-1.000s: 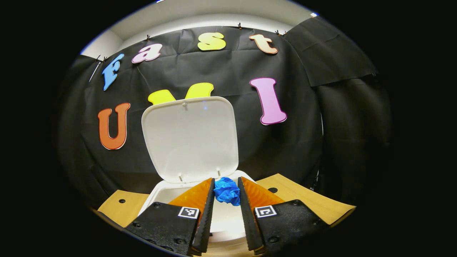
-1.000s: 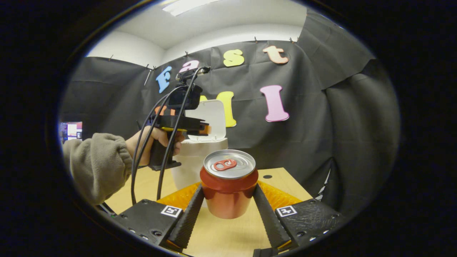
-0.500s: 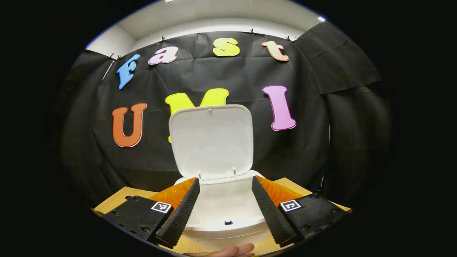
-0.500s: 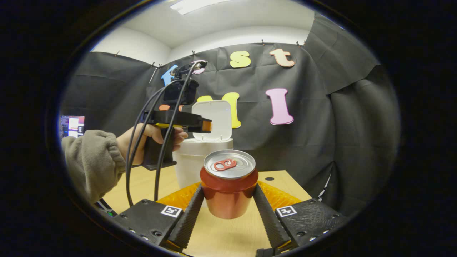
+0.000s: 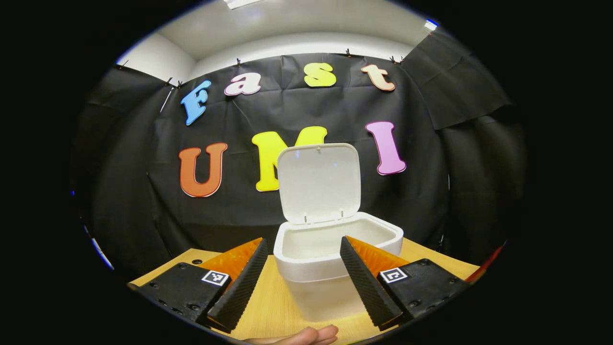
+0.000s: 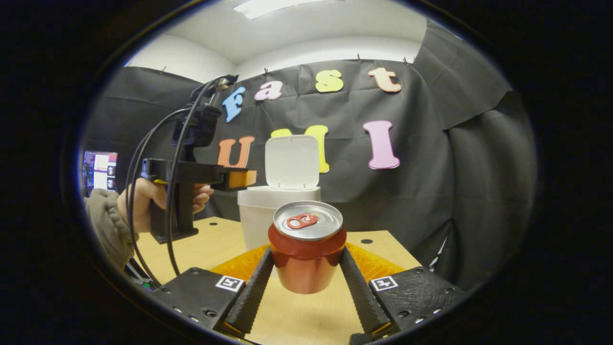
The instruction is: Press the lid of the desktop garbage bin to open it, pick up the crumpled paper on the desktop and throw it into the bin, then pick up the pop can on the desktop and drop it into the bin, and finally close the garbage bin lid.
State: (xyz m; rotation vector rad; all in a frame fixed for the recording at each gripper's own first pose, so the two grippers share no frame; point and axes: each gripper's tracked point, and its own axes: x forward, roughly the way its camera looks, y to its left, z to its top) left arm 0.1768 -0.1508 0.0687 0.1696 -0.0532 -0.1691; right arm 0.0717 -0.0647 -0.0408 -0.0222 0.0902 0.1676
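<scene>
Presently pinching pop can (image 6: pixel 306 254) mid-body in right gripper (image 6: pixel 306 282); thin-walled, slippery, dentable. Left gripper (image 5: pixel 299 280) spread before bin (image 5: pixel 335 249).

Black cloth wall (image 5: pixel 306 110), white ceiling (image 6: pixel 306 28), ceiling light (image 6: pixel 278 5), wooden table (image 6: pixel 201 244)

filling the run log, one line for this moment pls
bin lid: open | left gripper: open | right gripper: shut on pop can
</scene>
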